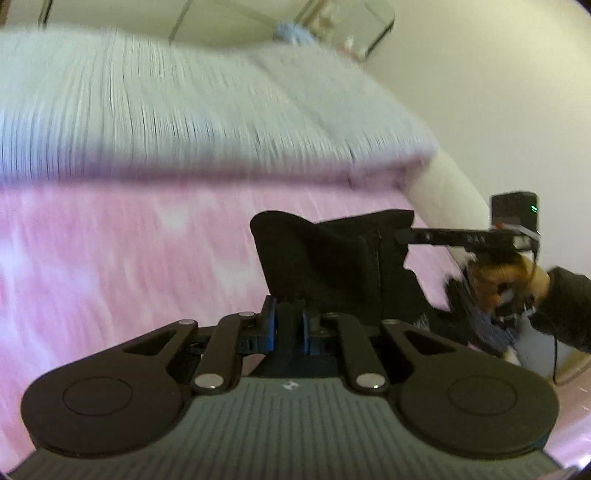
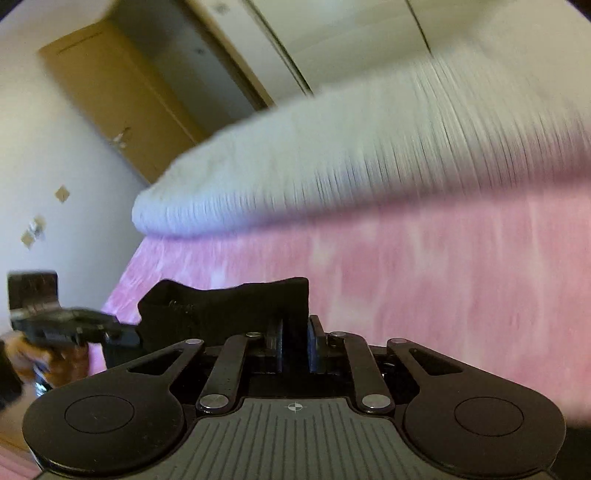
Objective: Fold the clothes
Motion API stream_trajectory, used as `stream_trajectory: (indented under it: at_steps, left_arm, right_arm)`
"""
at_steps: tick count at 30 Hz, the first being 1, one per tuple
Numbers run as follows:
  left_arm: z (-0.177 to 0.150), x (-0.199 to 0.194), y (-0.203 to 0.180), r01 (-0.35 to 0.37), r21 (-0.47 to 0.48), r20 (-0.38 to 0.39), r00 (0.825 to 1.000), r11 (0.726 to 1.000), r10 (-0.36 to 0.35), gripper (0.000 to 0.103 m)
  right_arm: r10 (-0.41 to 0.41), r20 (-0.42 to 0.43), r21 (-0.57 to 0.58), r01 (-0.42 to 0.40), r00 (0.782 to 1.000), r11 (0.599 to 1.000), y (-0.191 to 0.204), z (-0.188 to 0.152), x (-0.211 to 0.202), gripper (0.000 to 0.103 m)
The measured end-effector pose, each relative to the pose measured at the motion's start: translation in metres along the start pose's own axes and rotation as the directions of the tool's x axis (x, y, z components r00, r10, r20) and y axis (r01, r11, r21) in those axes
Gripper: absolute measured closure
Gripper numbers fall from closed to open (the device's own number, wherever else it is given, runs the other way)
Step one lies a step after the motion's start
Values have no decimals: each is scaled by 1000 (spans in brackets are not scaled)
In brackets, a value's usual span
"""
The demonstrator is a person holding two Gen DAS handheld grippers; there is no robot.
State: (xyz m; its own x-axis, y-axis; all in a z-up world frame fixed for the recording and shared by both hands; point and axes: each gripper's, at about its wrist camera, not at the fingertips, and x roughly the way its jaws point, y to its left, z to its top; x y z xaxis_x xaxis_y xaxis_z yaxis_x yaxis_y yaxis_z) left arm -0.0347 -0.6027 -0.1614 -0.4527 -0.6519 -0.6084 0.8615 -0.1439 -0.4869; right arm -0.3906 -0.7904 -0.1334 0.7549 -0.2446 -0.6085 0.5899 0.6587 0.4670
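Note:
A black garment (image 1: 332, 254) hangs stretched between my two grippers above a pink bed sheet (image 1: 110, 258). My left gripper (image 1: 288, 321) is shut on one edge of it. My right gripper (image 2: 295, 347) is shut on the other edge of the black garment (image 2: 229, 306). The right gripper also shows in the left wrist view (image 1: 406, 236), at the garment's far corner. The left gripper shows in the right wrist view (image 2: 129, 336), at the left of the cloth. Both views are motion-blurred.
A white striped duvet (image 1: 184, 110) lies across the far part of the bed, also in the right wrist view (image 2: 369, 155). A wooden door (image 2: 122, 96) and white walls are beyond. A clear container (image 1: 332, 29) sits behind the duvet.

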Motion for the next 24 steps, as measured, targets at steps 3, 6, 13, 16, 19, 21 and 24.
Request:
stream_trajectory:
  at_steps: [3, 6, 13, 16, 19, 21, 24]
  left_arm:
    - [32, 27, 17, -125, -10, 52, 991, 992, 125, 88]
    - [40, 49, 34, -276, -95, 48, 958, 956, 282, 77]
    - [-43, 19, 32, -342, -120, -54, 940, 932, 338, 63]
    - [-99, 8, 34, -388, -98, -175, 913, 917, 368, 58]
    - [-141, -4, 49, -468, -69, -288, 855, 881, 431, 50]
    - [-163, -12, 60, -513, -41, -345, 813, 857, 470, 46]
    - [-177, -20, 85, -557, 21, -395, 759, 831, 519, 46]
  right_arm:
    - [-54, 68, -77, 59, 996, 995, 0, 39, 34, 90]
    - [-168, 103, -109, 179, 980, 978, -6, 49, 69, 66]
    - [-270, 106, -59, 278, 957, 959, 0, -8, 40, 56]
    - [-311, 47, -20, 312, 949, 950, 7, -65, -3, 54]
    - [-367, -35, 71, 368, 930, 927, 17, -126, -46, 53]
    - [-395, -96, 148, 406, 914, 902, 20, -161, -67, 52]
    - [-416, -209, 252, 460, 885, 852, 23, -201, -89, 50]
